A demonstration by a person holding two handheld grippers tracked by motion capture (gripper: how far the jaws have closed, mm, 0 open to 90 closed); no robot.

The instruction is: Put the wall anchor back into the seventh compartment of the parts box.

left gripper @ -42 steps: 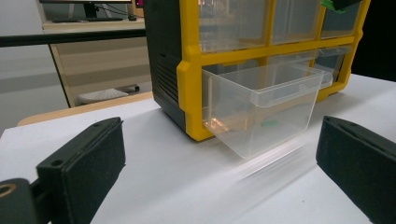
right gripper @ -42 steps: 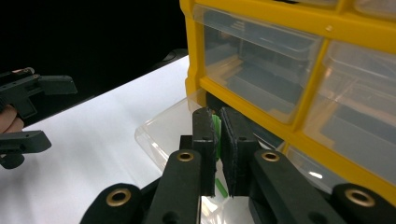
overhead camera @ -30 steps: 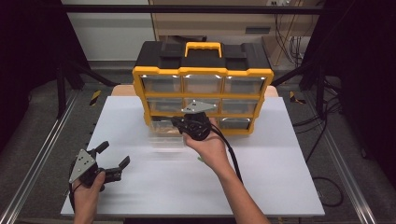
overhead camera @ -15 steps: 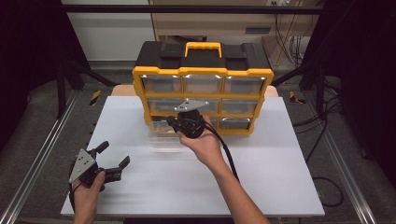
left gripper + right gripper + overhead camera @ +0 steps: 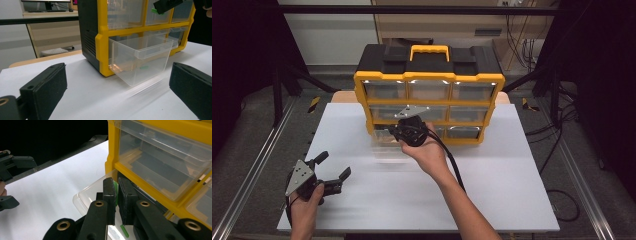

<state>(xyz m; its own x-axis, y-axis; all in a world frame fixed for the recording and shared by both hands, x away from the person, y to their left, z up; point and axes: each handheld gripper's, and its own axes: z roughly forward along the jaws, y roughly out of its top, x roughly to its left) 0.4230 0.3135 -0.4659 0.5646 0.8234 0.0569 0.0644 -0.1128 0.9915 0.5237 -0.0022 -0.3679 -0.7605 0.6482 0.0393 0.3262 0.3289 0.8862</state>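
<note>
Drawer (image 5: 140, 58) clear glossy plastic; organizer frame (image 5: 362, 95) yellow smooth plastic; table (image 5: 492, 195) matt white.

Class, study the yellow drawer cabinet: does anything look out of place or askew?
Yes. The clear bottom-left drawer hangs pulled out of the cabinet, front tipped down to the table, while the other drawers sit flush.

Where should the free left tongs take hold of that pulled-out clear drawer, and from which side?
Take the clear drawer by its front lip, the flat ledge jutting along the top edge. Come level from the table side, straight at its face. The left tongs stand open, apart from it. The drawer sticks out of the yellow cabinet tilted down, and the right tongs, shut on something green, hang over its open top.
</note>
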